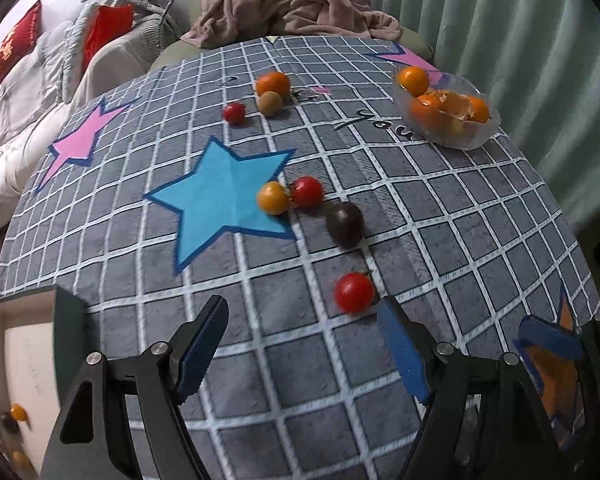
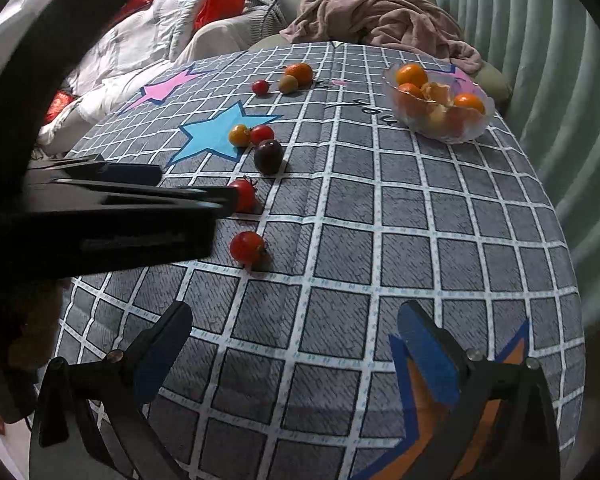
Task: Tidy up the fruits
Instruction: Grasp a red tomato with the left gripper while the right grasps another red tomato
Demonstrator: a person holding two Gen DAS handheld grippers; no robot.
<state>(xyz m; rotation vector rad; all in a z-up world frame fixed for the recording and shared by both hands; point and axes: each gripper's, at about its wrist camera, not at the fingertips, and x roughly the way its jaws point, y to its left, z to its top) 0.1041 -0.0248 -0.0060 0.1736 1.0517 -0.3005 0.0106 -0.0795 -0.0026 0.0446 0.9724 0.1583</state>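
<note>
Hovering wide and empty, the left gripper (image 1: 300, 344) has a red tomato (image 1: 354, 293) just ahead by its right finger. The right gripper (image 2: 296, 344), also spread, holds nothing. Oranges sit in the bowl (image 1: 466, 136) far ahead-right; some eight fruits are left loose on the cloth (image 1: 480, 248).
</note>
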